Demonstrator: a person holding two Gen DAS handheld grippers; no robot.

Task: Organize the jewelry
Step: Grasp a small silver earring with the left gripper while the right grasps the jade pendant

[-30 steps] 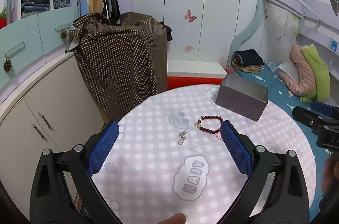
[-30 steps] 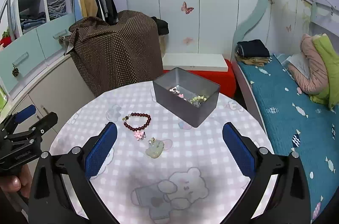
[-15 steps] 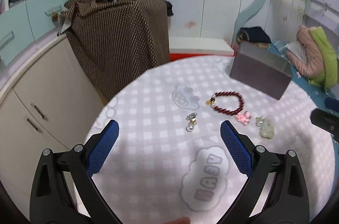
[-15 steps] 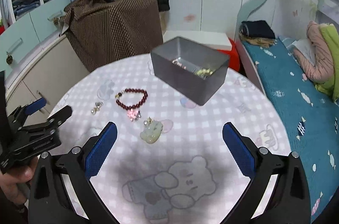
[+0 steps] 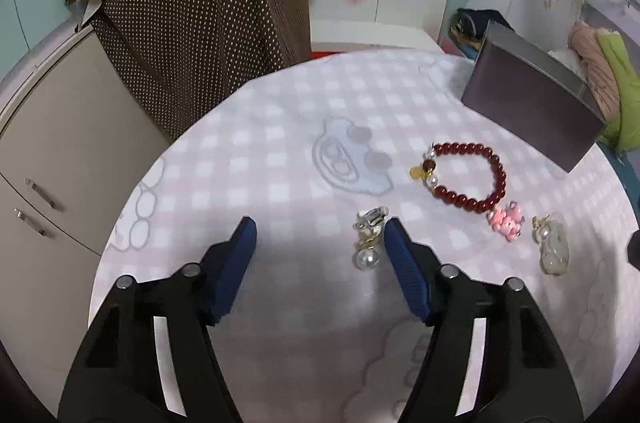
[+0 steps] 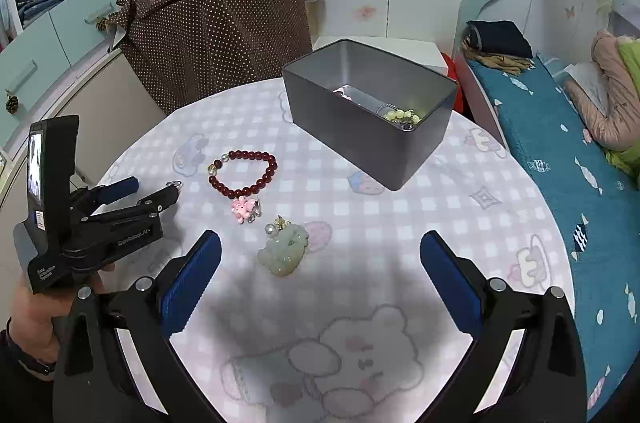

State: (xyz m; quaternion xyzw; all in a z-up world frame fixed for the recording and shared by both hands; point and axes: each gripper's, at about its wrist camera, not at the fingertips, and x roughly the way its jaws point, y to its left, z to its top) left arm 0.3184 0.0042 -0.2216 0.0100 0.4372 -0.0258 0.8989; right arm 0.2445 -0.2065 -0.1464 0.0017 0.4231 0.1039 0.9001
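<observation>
A pearl earring (image 5: 369,240) lies on the checked tablecloth just inside my left gripper's right finger. My left gripper (image 5: 318,229) is open, low over the cloth, and also shows in the right wrist view (image 6: 154,188). A dark red bead bracelet (image 5: 466,175) (image 6: 243,172) with a pink charm (image 6: 242,208) lies beyond. A pale green jade pendant (image 5: 554,249) (image 6: 284,249) lies ahead of my open, empty right gripper (image 6: 320,255). The grey metal box (image 6: 368,111) (image 5: 536,103) holds several pieces of jewelry.
The round table (image 6: 460,223) has its edge close on the left and right. A brown dotted cloth covers a bulky object (image 6: 216,27) behind the table. A bed (image 6: 560,127) stands at the right, cabinets (image 5: 48,127) at the left.
My left gripper has moved forward and down to the earring and its jaws have narrowed. My right gripper has come down and closer to the jade pendant.
</observation>
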